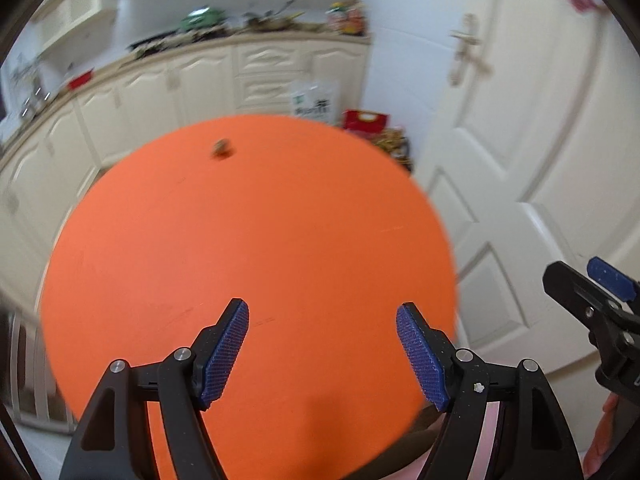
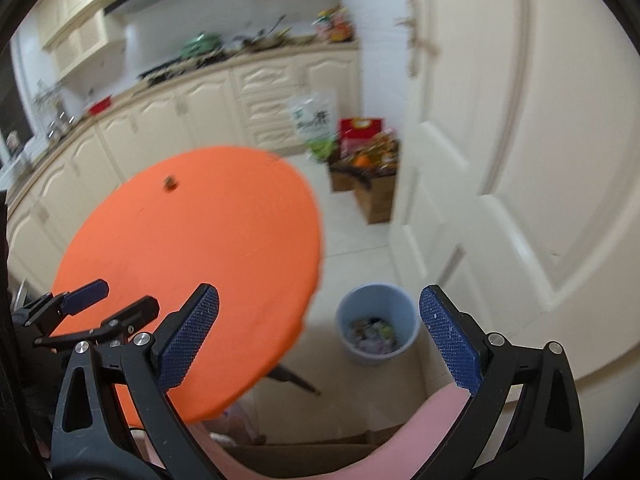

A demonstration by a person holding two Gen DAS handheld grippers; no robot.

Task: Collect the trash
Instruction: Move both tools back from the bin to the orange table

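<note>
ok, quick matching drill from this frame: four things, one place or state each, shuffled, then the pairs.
Things:
1. scrap
2. bin
3. left gripper
4. box

Places or states:
A. on the floor by the door, full of goods
B. on the far side of the orange table
C. open, empty, over the table's near edge
D. on the floor right of the table, trash inside

Pairs: 1-B, 2-D, 3-C, 4-A

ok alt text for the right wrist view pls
The open right gripper hangs empty over the edge of a round orange table bearing one small scrap. A blue bin holding trash stands on the floor below, with the left gripper at lower left.
</note>
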